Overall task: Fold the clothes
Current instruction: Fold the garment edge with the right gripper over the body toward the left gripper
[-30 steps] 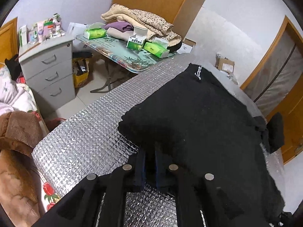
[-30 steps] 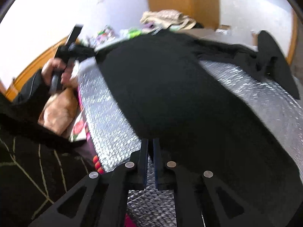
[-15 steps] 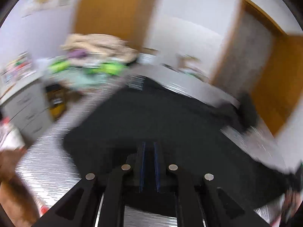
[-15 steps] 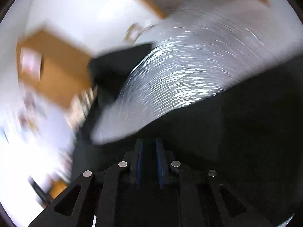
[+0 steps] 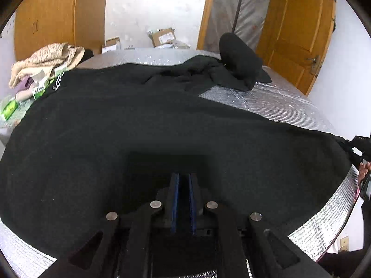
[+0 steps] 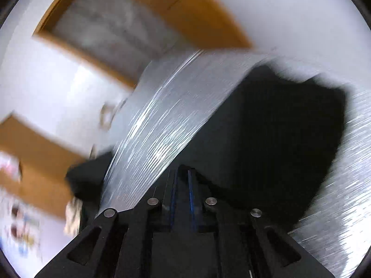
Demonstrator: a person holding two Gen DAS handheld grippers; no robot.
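Both grippers — left [image 5: 183,178], right [image 6: 182,173] — have fingers pinched on the black garment [image 5: 139,127] (no containers discernible).

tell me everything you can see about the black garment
The black garment is a large, matte, knit-looking top spread mostly flat over the silver quilted mat. Its far part is rumpled, and a dark bunched part stands up there. Small white lettering shows near its left edge. The left tongs look closed on its near edge; the blurred right view shows the right tongs at its edge too.
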